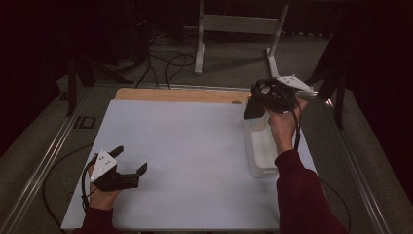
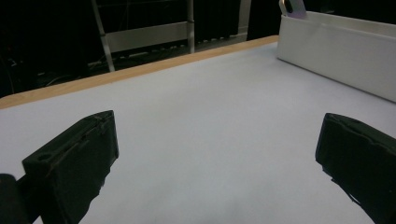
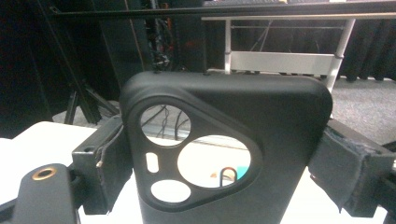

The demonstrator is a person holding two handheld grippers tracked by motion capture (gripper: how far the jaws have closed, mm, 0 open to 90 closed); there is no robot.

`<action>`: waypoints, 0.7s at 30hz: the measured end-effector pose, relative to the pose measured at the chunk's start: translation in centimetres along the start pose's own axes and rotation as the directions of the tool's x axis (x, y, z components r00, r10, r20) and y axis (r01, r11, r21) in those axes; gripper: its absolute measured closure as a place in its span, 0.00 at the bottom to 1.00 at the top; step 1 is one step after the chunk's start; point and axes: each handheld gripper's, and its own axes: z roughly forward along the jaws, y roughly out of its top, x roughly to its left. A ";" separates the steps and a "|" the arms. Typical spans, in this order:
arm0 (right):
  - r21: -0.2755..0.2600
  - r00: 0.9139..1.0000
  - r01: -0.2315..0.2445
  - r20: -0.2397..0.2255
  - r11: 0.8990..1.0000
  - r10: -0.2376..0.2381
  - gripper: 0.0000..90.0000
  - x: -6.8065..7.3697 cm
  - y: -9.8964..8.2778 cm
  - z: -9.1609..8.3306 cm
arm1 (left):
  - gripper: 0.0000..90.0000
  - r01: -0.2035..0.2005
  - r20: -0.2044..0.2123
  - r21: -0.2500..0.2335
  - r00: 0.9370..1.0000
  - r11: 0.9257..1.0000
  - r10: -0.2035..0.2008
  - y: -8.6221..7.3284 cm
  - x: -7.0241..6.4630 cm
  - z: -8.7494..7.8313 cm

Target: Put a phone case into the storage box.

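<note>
The right gripper (image 3: pixel 224 154) clamps a black phone case (image 3: pixel 224 140) by its long edges above the far end of the white bin (image 1: pixel 260 151); it looks light and bendable; the left gripper (image 1: pixel 131 163) rests open, well apart from the bin.

Left gripper over the white table

The left gripper (image 2: pixel 215 163) has its jaws spread wide above the bare table (image 2: pixel 205 116); a white bin (image 2: pixel 336 51) stands near the far right edge.
</note>
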 end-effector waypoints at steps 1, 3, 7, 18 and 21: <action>0.001 1.000 -0.002 0.002 1.000 0.002 0.16 -0.1 0.0 0.1 | 0.00 -0.001 0.001 0.001 1.000 1.000 0.001 0.0 0.0 0.0; 0.006 1.000 0.007 0.015 1.000 -0.007 0.16 -0.3 0.0 0.2 | 0.00 -0.002 0.003 0.002 1.000 1.000 0.002 0.0 -0.1 0.0; 0.007 0.999 -0.001 0.037 1.000 0.000 0.16 -0.8 0.0 0.5 | 0.00 -0.002 0.002 0.004 1.000 1.000 0.002 0.0 -0.1 0.1; 0.029 0.996 -0.001 0.089 1.000 -0.001 0.16 -1.7 -0.4 1.4 | 0.00 -0.002 0.002 -0.002 1.000 1.000 0.002 0.0 -0.2 0.1; 0.040 0.995 0.002 0.098 0.999 -0.006 0.16 -1.8 -0.7 1.8 | 0.00 -0.002 0.001 -0.003 1.000 1.000 0.002 0.0 -0.1 0.0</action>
